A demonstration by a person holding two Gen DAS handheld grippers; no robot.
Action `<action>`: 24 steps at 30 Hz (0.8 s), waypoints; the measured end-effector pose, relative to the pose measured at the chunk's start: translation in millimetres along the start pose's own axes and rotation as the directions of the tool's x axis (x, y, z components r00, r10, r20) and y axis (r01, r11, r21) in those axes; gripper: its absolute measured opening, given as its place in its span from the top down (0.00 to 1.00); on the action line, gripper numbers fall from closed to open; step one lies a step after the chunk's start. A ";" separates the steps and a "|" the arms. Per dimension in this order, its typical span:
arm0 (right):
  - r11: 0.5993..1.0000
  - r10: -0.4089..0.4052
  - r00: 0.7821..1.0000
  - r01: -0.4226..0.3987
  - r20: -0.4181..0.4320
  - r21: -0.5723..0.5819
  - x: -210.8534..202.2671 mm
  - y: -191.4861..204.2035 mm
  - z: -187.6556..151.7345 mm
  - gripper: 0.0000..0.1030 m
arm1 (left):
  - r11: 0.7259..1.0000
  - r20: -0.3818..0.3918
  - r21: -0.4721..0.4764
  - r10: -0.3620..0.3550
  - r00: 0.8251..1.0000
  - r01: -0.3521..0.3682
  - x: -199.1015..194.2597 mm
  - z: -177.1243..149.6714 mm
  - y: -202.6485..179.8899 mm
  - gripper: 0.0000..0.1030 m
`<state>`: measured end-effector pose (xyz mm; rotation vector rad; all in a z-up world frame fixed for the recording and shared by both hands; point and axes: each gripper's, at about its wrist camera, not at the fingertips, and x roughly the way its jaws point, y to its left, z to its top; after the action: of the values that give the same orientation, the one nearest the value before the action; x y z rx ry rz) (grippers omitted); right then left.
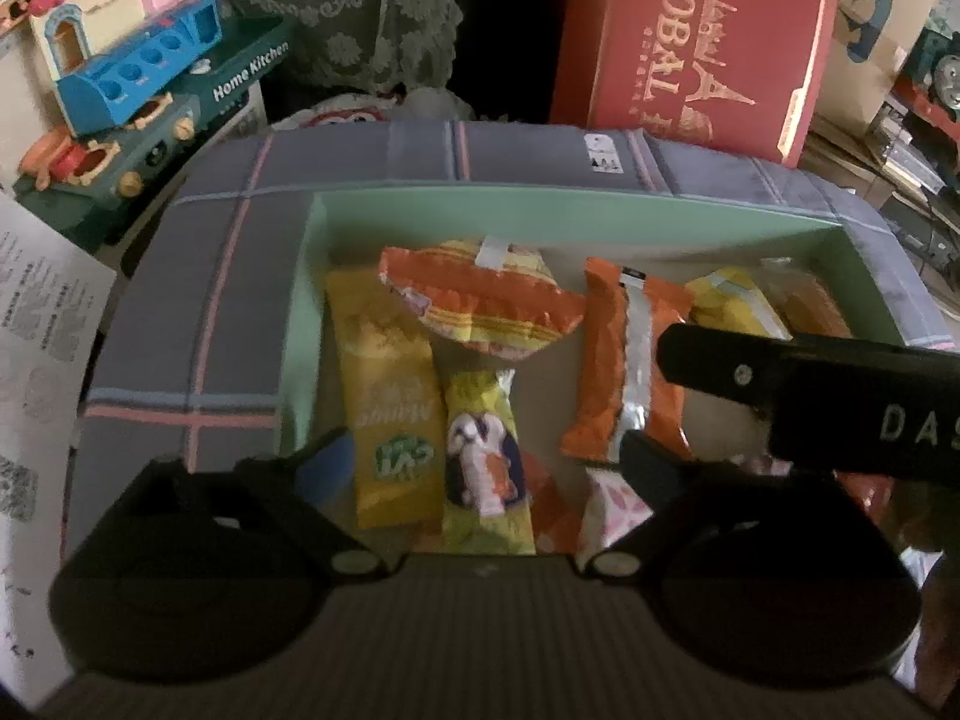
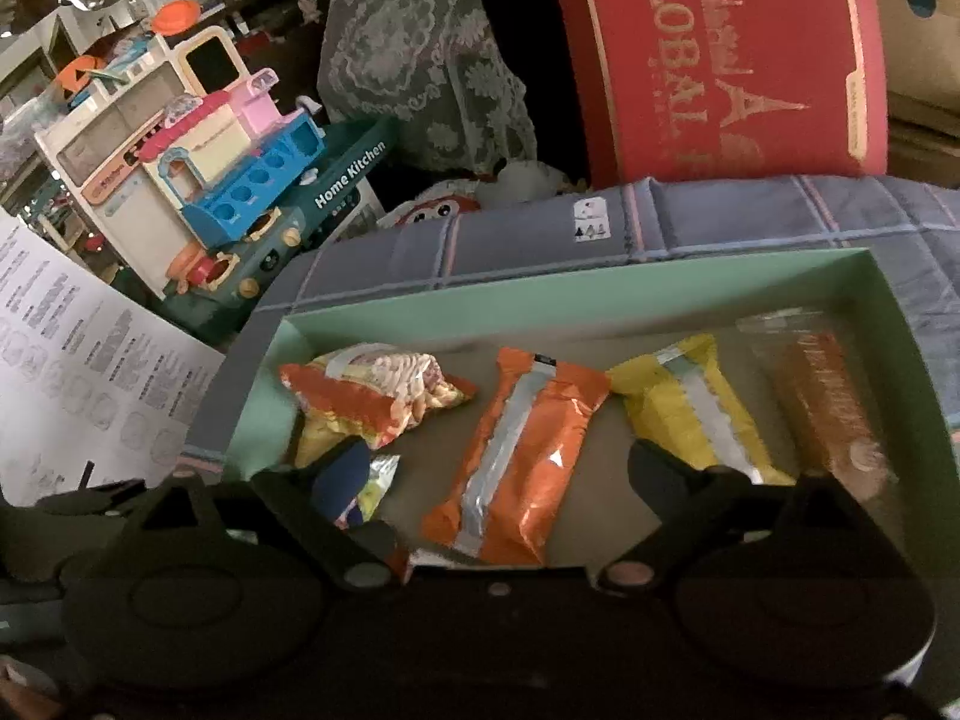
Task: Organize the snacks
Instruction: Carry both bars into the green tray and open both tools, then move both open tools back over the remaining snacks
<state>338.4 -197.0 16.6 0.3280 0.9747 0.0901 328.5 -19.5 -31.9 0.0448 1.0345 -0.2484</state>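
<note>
Hovering over a shallow mint-green cardboard box (image 2: 576, 291) of snack packets, both the left gripper (image 1: 486, 450) and right gripper (image 2: 501, 468) have their jaws spread wide, gripping nothing. An orange foil packet (image 2: 516, 450) lies in the box between the right fingers, yellow ones beside it. Behind the box stands a red printed carton (image 2: 720, 60).

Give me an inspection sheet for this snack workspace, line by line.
Surface: plaid cloth under a green tray.
Job's things: snack packets lie inside the tray: orange packet, yellow packet, long yellow packet, clear-wrapped bar.
Clutter: printed sheet lies left of the tray.
Grippers: left tongs open, right tongs open; neither grips a packet.
Cables: nothing seen.
Surroundings: toy kitchen, red box, lace cloth.
</note>
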 end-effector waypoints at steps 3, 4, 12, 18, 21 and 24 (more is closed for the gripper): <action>1.000 0.001 1.000 -0.001 0.009 -0.009 -17.3 -2.7 -6.1 0.00 | 1.000 0.012 0.002 0.011 1.000 -0.011 -16.9 -11.4 -2.5 0.00; 1.000 -0.001 1.000 0.001 0.010 -0.011 -22.9 -3.6 -8.5 0.00 | 1.000 0.014 0.001 0.012 1.000 -0.012 -22.7 -15.6 -3.0 0.00; 1.000 -0.005 1.000 0.005 0.016 -0.022 -72.7 -10.7 -34.3 0.00 | 0.998 0.047 -0.060 0.001 0.999 0.002 -72.7 -52.1 -6.4 0.00; 1.000 -0.004 0.999 0.005 0.042 -0.015 -113.0 -18.2 -57.2 0.00 | 0.997 0.068 -0.081 -0.007 0.998 0.012 -102.0 -80.1 -16.4 0.00; 1.000 0.000 0.999 0.001 0.051 -0.004 -129.1 -24.5 -70.1 0.00 | 0.996 0.065 -0.085 -0.008 0.998 0.014 -111.0 -96.0 -22.4 0.00; 1.000 -0.001 0.999 0.000 0.054 0.010 -141.3 -33.9 -82.8 0.00 | 0.996 0.057 -0.088 -0.001 0.998 0.006 -116.1 -110.5 -28.1 0.00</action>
<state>188.3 -241.0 75.8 0.3380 0.9221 0.0755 172.5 -8.6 12.9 -0.0437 0.9883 -0.2061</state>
